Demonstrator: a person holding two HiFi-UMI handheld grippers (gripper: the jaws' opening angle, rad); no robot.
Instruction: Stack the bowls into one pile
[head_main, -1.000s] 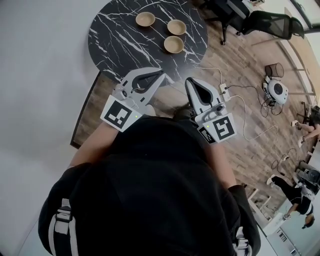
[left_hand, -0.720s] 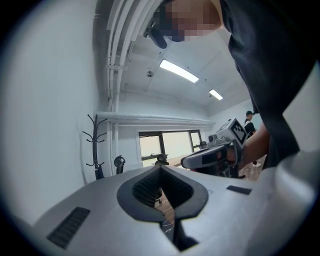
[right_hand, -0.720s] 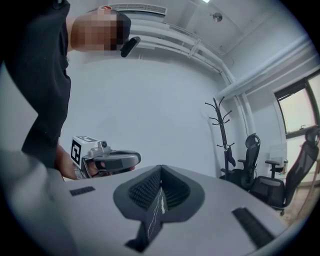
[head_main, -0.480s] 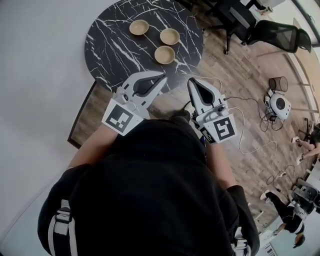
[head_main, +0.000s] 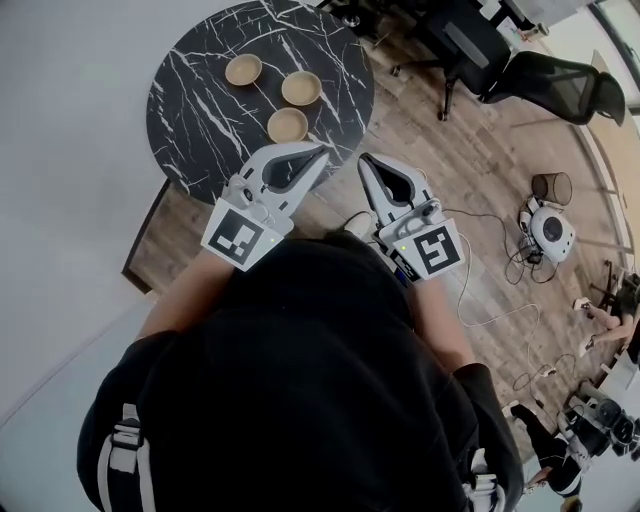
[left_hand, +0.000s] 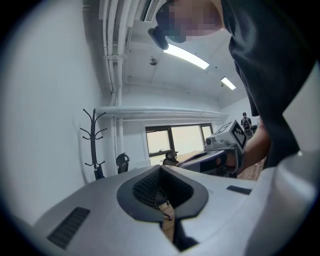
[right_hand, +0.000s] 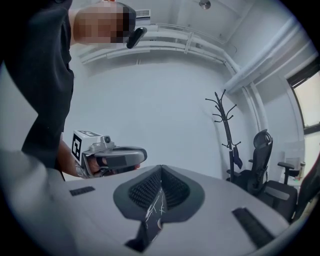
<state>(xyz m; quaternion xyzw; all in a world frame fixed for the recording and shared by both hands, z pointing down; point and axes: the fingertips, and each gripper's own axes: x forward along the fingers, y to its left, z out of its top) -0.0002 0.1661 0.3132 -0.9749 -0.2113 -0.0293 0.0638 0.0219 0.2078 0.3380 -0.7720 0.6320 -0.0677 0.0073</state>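
The left gripper and the right gripper are held side by side in front of the person's chest. The left gripper's fingers are clenched tip to tip with nothing between them. The right gripper's fingers are pressed together the same way and are also empty.

Ahead of both sets of fingers stands a round black marble worktop. In the head view the left fingertips show against its near edge. Three small tan bowls sit on it, each apart from the others (none stacked yet). The nearest bowl lies just ahead of the left fingertips, the middle bowl is just beyond it, and the far bowl is further off to the left.

The right fingers are over the wooden floor. A black office chair is well off to their right, and a coat stand stands by the wall.
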